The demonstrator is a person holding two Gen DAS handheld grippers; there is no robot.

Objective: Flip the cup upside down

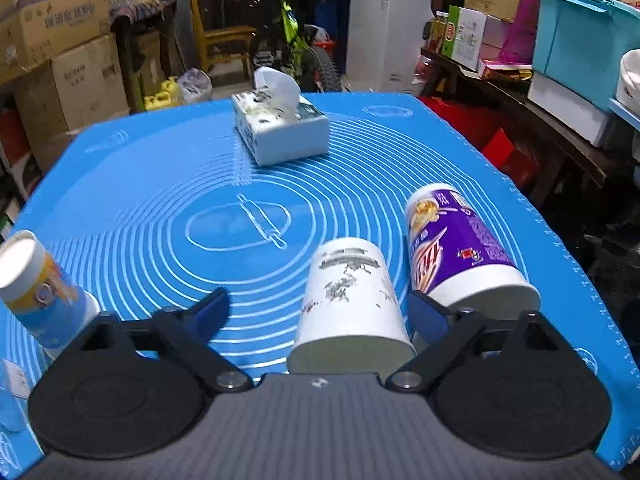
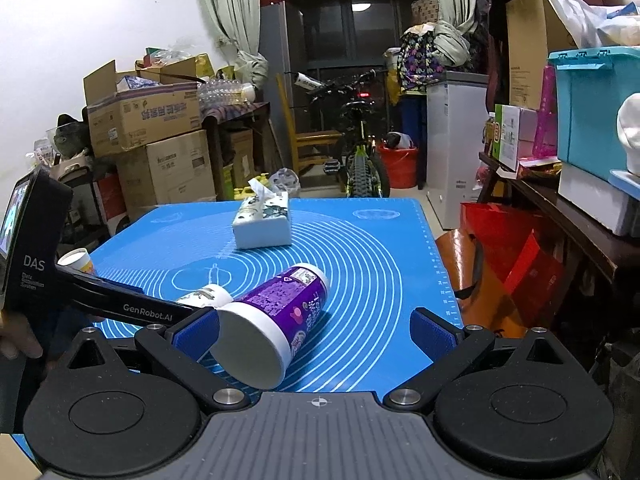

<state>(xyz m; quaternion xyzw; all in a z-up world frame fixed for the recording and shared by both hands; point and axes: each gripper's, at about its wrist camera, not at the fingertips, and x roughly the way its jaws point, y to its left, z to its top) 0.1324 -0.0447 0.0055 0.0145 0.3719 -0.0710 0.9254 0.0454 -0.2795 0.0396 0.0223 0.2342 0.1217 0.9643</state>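
Note:
A white cup with grey print (image 1: 350, 300) lies on its side on the blue mat (image 1: 160, 184), between the open fingers of my left gripper (image 1: 320, 312); neither pad grips it. A purple and white cup (image 1: 460, 248) lies on its side just to its right. In the right wrist view the purple cup (image 2: 276, 312) lies between the open fingers of my right gripper (image 2: 316, 330), close to the left pad. The white cup (image 2: 208, 296) shows behind the left gripper's body (image 2: 132, 306). A yellow and blue cup (image 1: 36, 280) stands at the mat's left edge.
A tissue box (image 1: 280, 128) sits on the far middle of the mat, also in the right wrist view (image 2: 264, 224). Cardboard boxes (image 2: 152, 136) are stacked at the left, a bicycle (image 2: 360, 152) behind the table, and a cluttered shelf (image 2: 568, 184) at the right.

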